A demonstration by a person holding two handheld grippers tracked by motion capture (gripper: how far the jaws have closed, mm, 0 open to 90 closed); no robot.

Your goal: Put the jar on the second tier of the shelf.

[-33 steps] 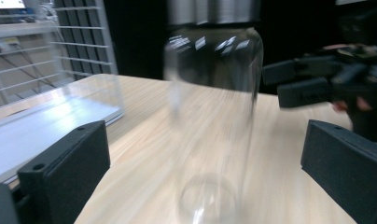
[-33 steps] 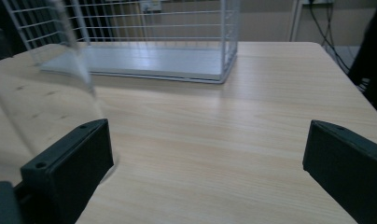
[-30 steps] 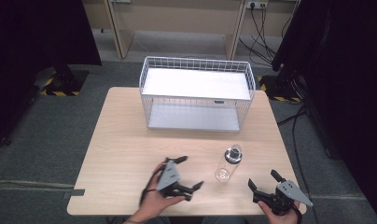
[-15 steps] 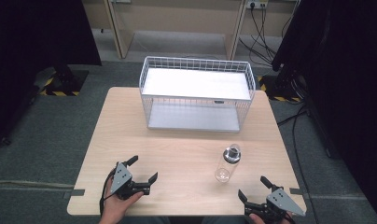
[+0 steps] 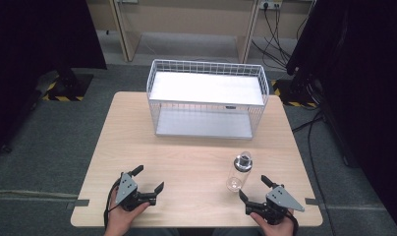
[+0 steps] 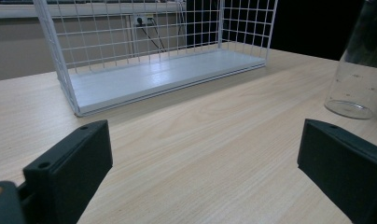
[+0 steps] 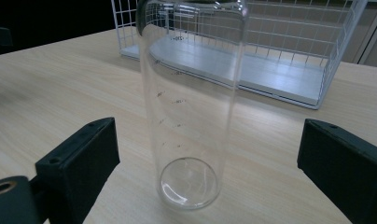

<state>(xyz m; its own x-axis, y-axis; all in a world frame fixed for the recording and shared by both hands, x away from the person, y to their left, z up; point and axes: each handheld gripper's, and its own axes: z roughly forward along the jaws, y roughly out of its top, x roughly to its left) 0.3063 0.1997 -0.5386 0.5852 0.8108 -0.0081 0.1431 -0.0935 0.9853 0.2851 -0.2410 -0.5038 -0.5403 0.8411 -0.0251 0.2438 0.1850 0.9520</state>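
A clear bottle (image 5: pixel 238 172) with a dark cap stands upright on the worktop (image 5: pixel 186 162), in front of the wire basket (image 5: pixel 206 101) and off toward its right end, well apart from it; nothing touches the bottle.

The right claw (image 5: pixel 254 189) sits low at the worktop's near edge, just this side of the bottle and a little to its right, jaws aimed at it; in the right gripper view the bottle (image 7: pixel 189 107) rises between the two black jaws but farther on — neither pad is on the glass. Those jaws have just been closing a little, yet they stand wide and released, with nothing held.

The left claw (image 5: pixel 148 179) rests well left of the bottle, also near the front edge, held in a hand (image 5: pixel 120 216); its jaws are spread and hold nothing. In the left gripper view bare worktop (image 6: pixel 200 140) lies between them; the basket (image 6: pixel 154 51) stands beyond, and the bottle's base (image 6: pixel 359 88) shows at the right edge.
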